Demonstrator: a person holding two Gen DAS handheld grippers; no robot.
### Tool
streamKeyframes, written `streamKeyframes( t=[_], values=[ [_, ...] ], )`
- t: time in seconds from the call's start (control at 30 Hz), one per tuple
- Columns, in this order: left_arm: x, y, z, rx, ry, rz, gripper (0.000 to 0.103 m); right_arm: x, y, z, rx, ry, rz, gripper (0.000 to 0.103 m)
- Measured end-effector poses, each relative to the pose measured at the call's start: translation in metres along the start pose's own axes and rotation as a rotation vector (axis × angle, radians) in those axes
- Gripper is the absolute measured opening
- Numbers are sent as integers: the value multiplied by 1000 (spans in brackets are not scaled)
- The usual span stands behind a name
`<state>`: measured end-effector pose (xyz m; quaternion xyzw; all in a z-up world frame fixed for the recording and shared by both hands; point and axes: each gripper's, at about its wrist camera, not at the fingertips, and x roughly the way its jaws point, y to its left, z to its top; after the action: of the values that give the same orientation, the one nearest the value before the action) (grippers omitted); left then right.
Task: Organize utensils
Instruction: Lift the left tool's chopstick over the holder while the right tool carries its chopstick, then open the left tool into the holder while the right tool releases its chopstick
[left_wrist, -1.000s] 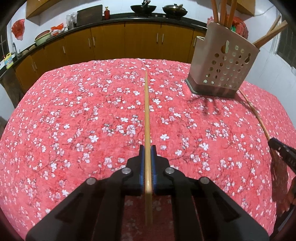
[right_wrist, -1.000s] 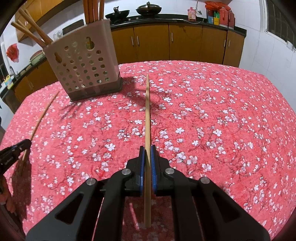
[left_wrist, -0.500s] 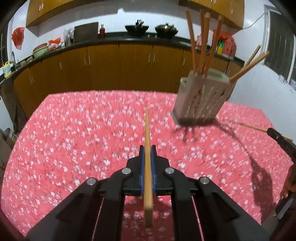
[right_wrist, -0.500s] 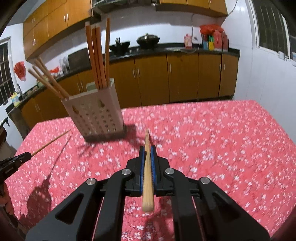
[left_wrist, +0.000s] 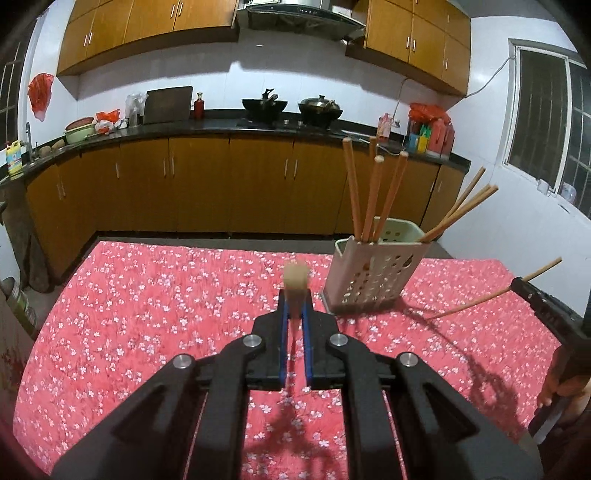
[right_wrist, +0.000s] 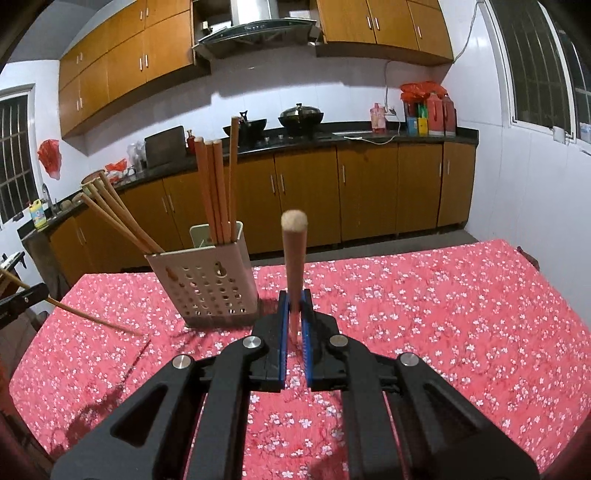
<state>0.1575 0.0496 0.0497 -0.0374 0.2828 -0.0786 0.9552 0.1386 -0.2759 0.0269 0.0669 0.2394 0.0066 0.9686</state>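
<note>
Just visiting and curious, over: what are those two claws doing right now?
Left gripper shut on a chopstick. Right gripper shut on another chopstick. Holder ahead, part-filled. Nothing blocking.

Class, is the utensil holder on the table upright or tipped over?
Upright: the holder stands on its base on the tablecloth, chopsticks sticking out of its open top.

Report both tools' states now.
Left tool: shut on a wooden chopstick.
Right tool: shut on another wooden chopstick.
</note>
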Motion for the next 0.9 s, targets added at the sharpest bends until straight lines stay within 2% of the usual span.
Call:
streamKeyframes(
  t=[0.23, 0.37, 0.5, 0.67, 0.9],
  values=[
    [-3, -6, 6, -1, -13, -22, 8, -4, 6, 6, -19, -15, 13, 7],
    [-12, -14, 18, 15, -43, -51, 8, -16, 13, 25, -21, -56, 66, 7],
    [-27, -31, 39, 42, -91, -107, 8, -36, 20, 50, -8, -109, 163, 7],
    [-44, -49, 66, 66, -152, -172, 8, -59, 31, 81, -8, -208, 232, 7],
    [-47, -73, 102, 68, -229, -195, 8, -51, 51, 111, -30, -307, 230, 7]
  ],
)
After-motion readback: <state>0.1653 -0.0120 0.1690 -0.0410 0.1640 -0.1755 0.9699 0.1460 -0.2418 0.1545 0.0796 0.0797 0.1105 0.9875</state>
